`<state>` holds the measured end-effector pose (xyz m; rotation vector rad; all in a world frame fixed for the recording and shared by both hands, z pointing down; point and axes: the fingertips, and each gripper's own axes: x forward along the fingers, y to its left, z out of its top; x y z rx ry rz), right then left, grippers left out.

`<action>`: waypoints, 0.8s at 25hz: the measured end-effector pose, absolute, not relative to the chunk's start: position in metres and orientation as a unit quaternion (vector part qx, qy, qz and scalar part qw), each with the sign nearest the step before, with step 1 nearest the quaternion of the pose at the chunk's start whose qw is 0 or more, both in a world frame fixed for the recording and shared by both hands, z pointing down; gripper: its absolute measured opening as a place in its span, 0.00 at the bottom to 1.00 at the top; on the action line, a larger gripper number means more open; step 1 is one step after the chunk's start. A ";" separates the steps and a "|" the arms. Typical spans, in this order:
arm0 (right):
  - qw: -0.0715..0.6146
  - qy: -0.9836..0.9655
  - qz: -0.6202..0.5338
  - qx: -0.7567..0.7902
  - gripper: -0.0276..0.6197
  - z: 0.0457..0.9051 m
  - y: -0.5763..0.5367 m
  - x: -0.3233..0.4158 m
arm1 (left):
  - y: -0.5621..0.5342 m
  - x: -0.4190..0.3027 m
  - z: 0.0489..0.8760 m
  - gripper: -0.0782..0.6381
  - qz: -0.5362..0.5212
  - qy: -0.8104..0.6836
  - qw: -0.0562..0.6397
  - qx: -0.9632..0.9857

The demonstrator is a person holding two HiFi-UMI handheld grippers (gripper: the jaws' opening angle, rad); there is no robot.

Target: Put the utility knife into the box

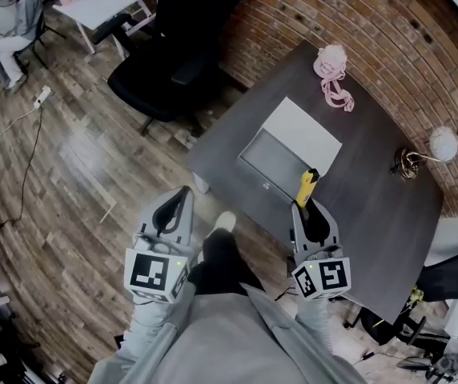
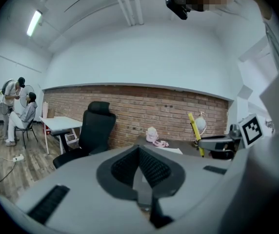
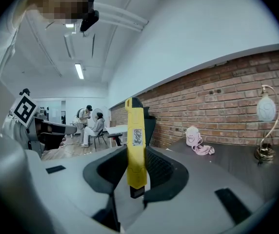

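A yellow utility knife [image 1: 306, 186] stands upright between the jaws of my right gripper [image 1: 307, 206], which is shut on its lower end. In the right gripper view the knife [image 3: 135, 145] rises straight up from the jaws. The knife tip hangs over the near right corner of the open grey box [image 1: 275, 162], whose white lid [image 1: 302, 131] lies folded back on the dark table [image 1: 373, 190]. My left gripper [image 1: 182, 194] is shut and holds nothing, off the table's near-left edge above the wooden floor. From the left gripper view the knife [image 2: 194, 128] shows at the right.
A pink pouch with a strap [image 1: 333, 69] lies at the table's far edge by the brick wall. A small globe lamp [image 1: 441, 144] stands at the right. A black office chair [image 1: 169, 58] stands left of the table. People sit at the far left [image 1: 9, 10].
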<state>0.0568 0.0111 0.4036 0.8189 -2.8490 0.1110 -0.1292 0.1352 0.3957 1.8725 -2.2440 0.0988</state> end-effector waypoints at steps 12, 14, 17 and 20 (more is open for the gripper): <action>0.073 -0.935 0.046 0.344 0.23 0.396 -0.100 0.055 | -0.005 -0.149 0.371 0.13 0.051 -0.716 0.082 0.692; 0.068 -0.932 0.047 0.353 0.23 0.393 -0.119 0.056 | -0.027 -0.149 0.367 0.13 0.053 -0.708 0.078 0.700; 0.062 -0.928 0.049 0.365 0.23 0.389 -0.140 0.059 | -0.054 -0.148 0.362 0.13 0.056 -0.696 0.071 0.712; 0.061 -0.926 0.044 0.370 0.24 0.386 -0.157 0.060 | -0.078 -0.146 0.357 0.13 0.059 -0.685 0.064 0.723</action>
